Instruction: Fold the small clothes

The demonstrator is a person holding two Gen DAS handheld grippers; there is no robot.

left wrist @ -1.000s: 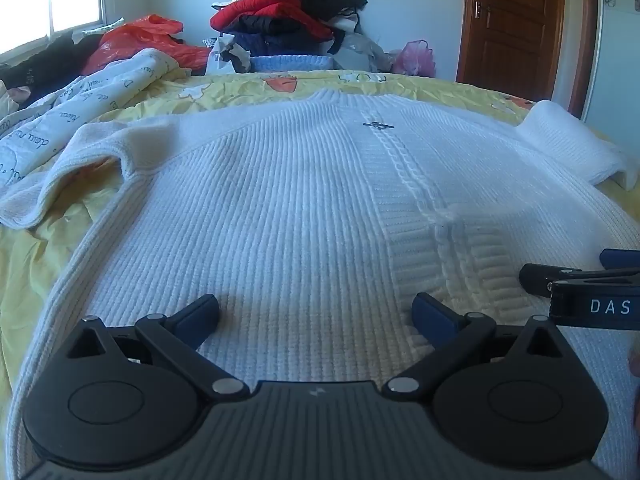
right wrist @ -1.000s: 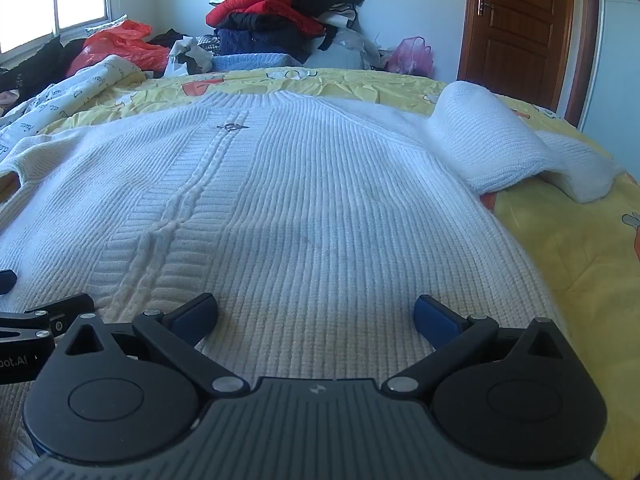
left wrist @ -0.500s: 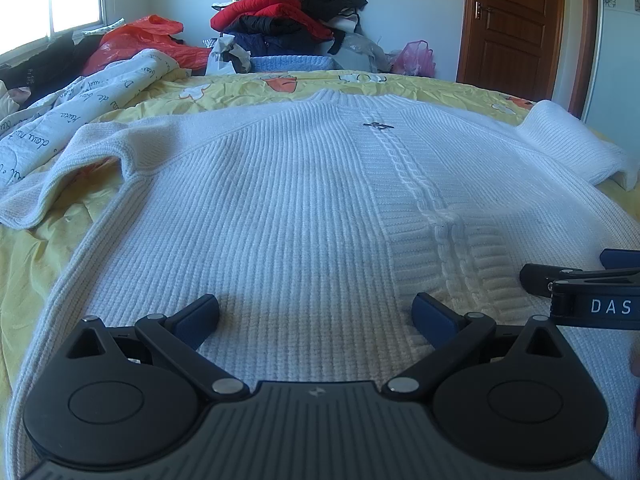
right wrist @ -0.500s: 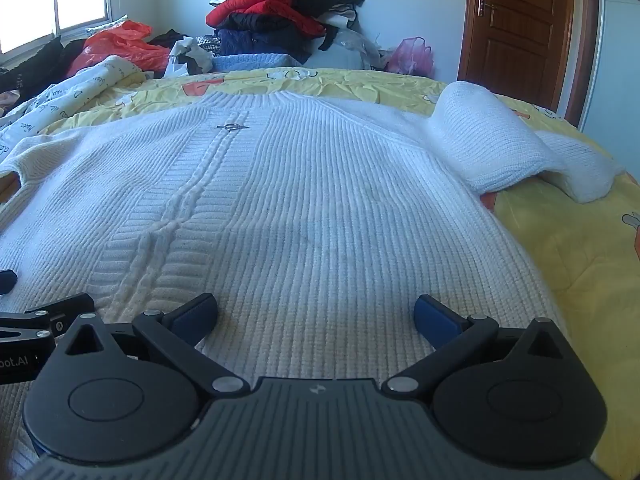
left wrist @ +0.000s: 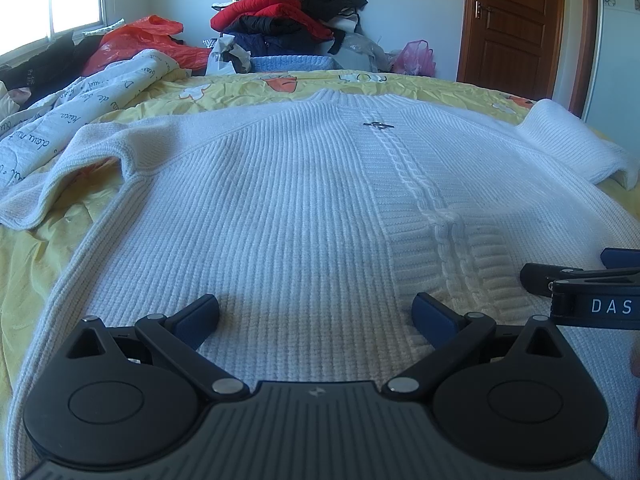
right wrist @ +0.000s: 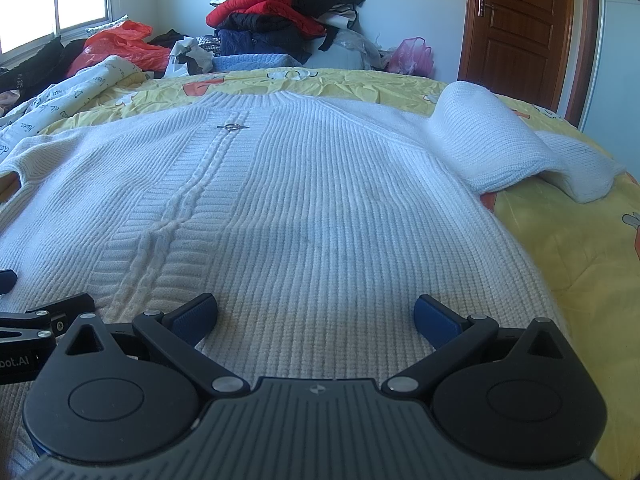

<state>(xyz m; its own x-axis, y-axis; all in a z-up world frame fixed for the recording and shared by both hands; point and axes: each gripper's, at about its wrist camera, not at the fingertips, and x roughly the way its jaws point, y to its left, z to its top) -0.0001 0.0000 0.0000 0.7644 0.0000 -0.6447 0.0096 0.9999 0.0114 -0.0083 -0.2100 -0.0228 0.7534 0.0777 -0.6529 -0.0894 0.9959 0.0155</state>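
A white ribbed knit sweater (left wrist: 280, 208) lies flat on the yellow bedspread, collar far from me, with a cable band and a small metal clasp (left wrist: 378, 125) down its front. Its left sleeve (left wrist: 60, 184) lies spread out to the side; its right sleeve (right wrist: 500, 148) is bunched by the bed's right edge. My left gripper (left wrist: 316, 314) hovers open just over the hem, nothing between its blue pads. Over the hem's right half my right gripper (right wrist: 316, 314) is open too, and it also shows at the right edge of the left wrist view (left wrist: 580, 280).
A yellow cartoon-print bedspread (right wrist: 580, 264) covers the bed. A white printed quilt (left wrist: 60, 120) lies at the left. Piled clothes (left wrist: 296, 12), a red bag (left wrist: 140, 40) and a pink bag (left wrist: 414, 56) sit beyond the bed. A brown door (left wrist: 516, 20) stands at back right.
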